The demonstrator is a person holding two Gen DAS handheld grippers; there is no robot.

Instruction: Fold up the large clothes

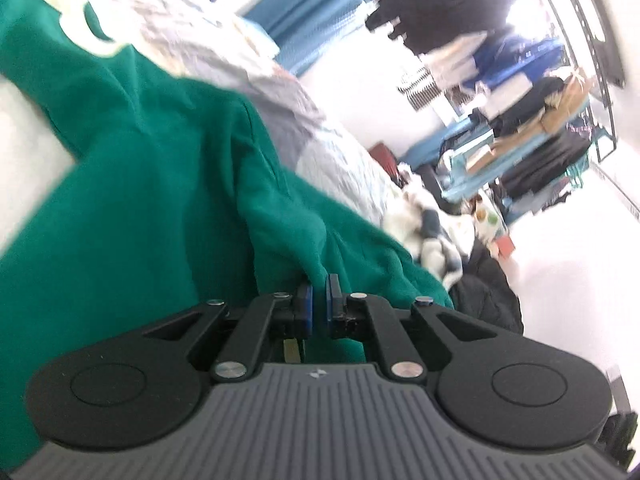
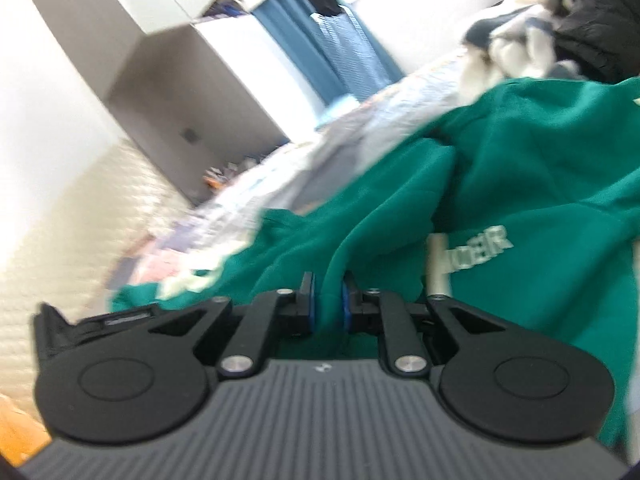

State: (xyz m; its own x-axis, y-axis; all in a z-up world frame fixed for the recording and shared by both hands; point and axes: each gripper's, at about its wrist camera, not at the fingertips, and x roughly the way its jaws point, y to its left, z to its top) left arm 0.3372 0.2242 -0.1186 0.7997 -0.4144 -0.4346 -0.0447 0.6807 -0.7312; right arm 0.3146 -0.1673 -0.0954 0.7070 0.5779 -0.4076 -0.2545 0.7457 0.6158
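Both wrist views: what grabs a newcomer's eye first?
The green sweatshirt fills both views, spread on a pale patterned bedspread. The left gripper and right gripper each pinch a fold of it. Pale lettering sits right of the right gripper.

Bright, overexposed whites; motion blur, fisheye-warped edges.

One green sweatshirt lies pinched ahead of two grippers, with one dark jacket beyond the left gripper.
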